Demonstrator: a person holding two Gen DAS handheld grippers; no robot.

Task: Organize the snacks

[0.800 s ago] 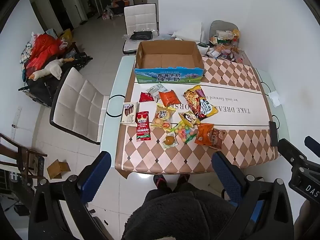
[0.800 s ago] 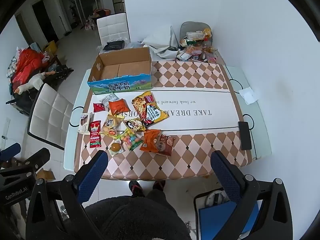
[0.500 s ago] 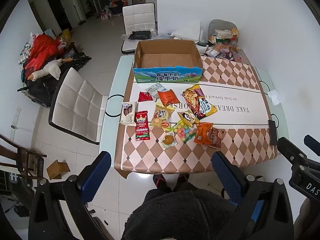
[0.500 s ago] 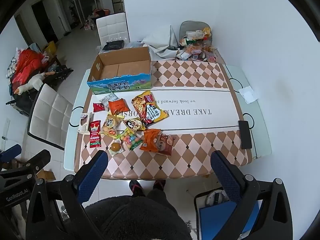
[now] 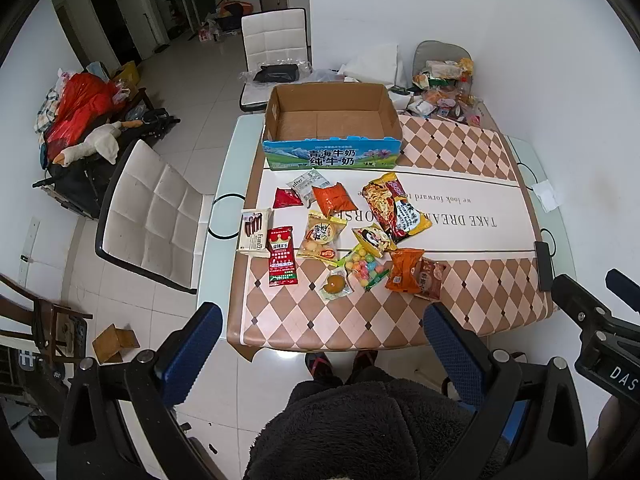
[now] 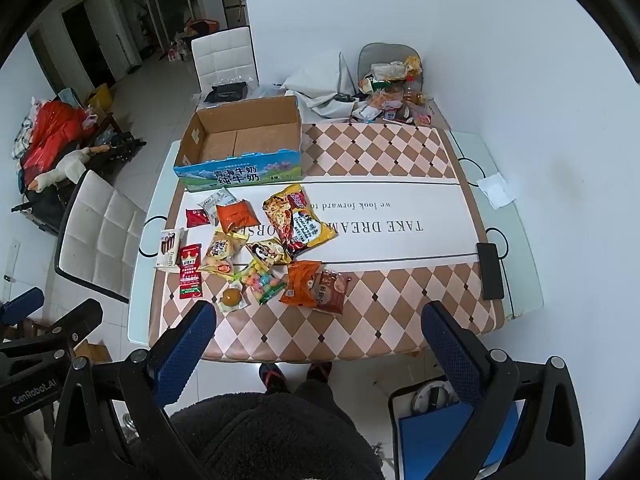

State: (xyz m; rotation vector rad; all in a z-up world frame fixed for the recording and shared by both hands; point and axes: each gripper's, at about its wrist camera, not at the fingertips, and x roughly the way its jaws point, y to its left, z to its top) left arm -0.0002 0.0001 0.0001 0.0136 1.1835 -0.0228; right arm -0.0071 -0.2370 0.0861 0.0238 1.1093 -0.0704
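Several snack packets lie spread on the table's left half: a big noodle bag (image 5: pixel 396 210) (image 6: pixel 298 220), an orange bag (image 5: pixel 403 270) (image 6: pixel 301 282), a red sausage pack (image 5: pixel 282 256) (image 6: pixel 189 266), a candy bag (image 5: pixel 362 268) (image 6: pixel 262 280) and others. An open empty cardboard box (image 5: pixel 332 120) (image 6: pixel 240 140) stands behind them. My left gripper (image 5: pixel 322 350) and right gripper (image 6: pixel 318 344) are both open and empty, held high above the table's near edge.
The table (image 5: pixel 472 308) has a checked runner. A black phone (image 5: pixel 544 266) (image 6: pixel 491 270) lies at its right edge. A clutter pile (image 5: pixel 444 88) sits at the far right corner. White chairs (image 5: pixel 148 208) (image 5: pixel 276 48) stand left and behind. My legs are below.
Both views have shifted very slightly; the table sits a little higher in frame. Nothing on the table moved and both grippers stay open.
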